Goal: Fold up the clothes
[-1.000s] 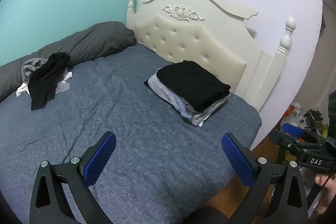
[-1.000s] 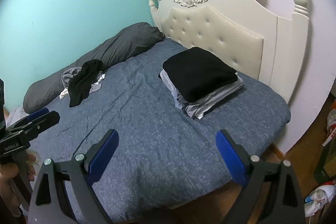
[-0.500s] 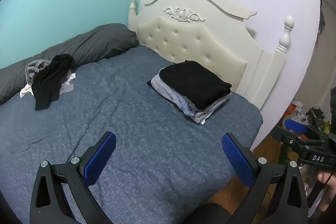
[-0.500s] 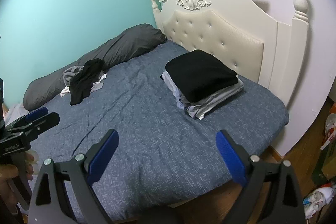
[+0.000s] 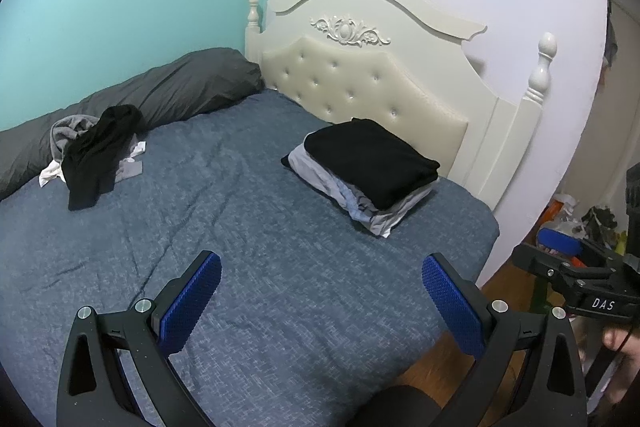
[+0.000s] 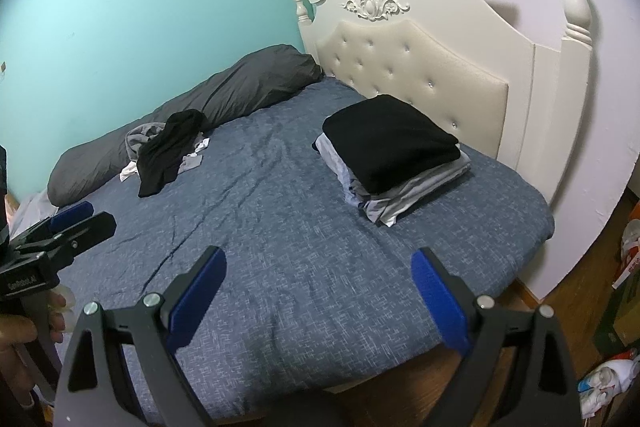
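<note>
Blue-grey bed (image 5: 280, 267) across most of both views, bare in the middle and near edge; cream tufted headboard (image 5: 360, 87) behind, long dark grey pillow (image 5: 168, 87) along the teal wall.

Finished stack of folded clothes (image 5: 368, 175) near the headboard, black garment on top, pale grey and light blue layers beneath, edges roughly squared. Unfolded heap (image 5: 96, 151) at the far side, touching the pillow: black garment (image 6: 168, 155) draped over a grey one, with white scraps of cloth peeking out beside it.

Left gripper (image 5: 320, 291) and right gripper (image 6: 320, 283) both above the near edge of the bed, blue pads spread wide apart, nothing between them, well apart from either pile.

Likely step in hand: reaching for the next piece from the heap. Best done by pinching the black garment alone, at a clear edge or corner, lifting it free of the grey one beneath, then carrying it to the bare middle of the bed for spreading flat. Worth watching: white scraps snagging and riding along; a pinch too deep catching two layers at once.

No containers in sight on the bed; boxes and clutter on the floor (image 6: 624, 267) at the right, contents too small to tell.
</note>
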{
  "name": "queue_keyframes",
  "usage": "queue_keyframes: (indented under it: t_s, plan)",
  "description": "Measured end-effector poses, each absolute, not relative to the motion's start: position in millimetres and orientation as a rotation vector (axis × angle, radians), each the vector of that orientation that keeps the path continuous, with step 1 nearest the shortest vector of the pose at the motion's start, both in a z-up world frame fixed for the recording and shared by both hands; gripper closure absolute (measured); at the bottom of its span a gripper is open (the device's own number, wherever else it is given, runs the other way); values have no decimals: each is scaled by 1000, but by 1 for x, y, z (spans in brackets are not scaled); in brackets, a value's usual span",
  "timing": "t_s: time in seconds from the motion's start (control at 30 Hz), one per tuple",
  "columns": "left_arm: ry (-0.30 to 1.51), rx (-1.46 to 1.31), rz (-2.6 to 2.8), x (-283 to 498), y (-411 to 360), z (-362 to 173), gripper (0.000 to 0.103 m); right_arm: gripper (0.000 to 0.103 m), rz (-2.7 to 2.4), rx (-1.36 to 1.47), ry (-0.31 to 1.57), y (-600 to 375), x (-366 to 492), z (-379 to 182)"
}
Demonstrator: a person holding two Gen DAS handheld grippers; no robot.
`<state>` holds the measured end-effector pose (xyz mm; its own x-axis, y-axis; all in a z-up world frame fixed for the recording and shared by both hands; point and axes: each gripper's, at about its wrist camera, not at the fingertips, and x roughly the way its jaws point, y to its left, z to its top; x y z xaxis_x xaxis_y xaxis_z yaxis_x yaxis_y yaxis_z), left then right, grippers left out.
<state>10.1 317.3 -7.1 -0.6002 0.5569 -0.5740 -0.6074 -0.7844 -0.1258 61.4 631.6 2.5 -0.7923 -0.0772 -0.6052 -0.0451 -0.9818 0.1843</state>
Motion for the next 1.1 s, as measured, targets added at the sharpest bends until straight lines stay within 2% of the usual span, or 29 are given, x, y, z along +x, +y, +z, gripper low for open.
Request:
queue_keyframes:
  t_s: [1.1]
  plan:
    - [134,-763,2368,19,312,-5,0,8,-2949,1003,-283,630,66,-1]
